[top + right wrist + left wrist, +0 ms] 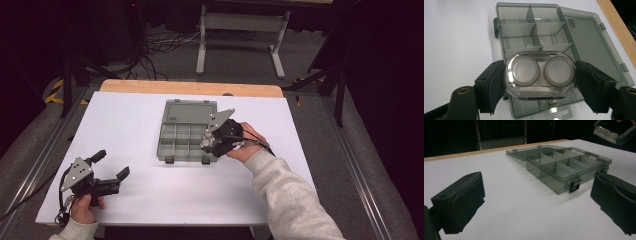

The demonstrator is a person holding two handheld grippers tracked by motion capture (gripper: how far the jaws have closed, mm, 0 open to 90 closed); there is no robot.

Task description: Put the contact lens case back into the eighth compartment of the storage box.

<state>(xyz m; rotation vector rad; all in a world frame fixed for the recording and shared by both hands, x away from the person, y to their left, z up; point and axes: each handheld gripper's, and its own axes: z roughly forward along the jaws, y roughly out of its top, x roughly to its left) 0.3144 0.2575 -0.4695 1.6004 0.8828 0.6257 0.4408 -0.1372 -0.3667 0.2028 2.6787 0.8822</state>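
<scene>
Holding the clear two-well case [540, 73] by its short ends in my right hand-held gripper [540, 82], long axis crosswise, I hover directly above the open compartment box [574, 37], while my left hand-held gripper [111, 167] waits wide open, well apart.

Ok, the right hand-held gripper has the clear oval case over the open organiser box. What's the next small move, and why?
Probably lower the clear oval case into a compartment of the organiser box below it. The right hand-held gripper is shut on the case, its pads at both ends. The box lid lies flat open and the compartments in view look empty. The left hand-held gripper stands open, off to the side.
</scene>
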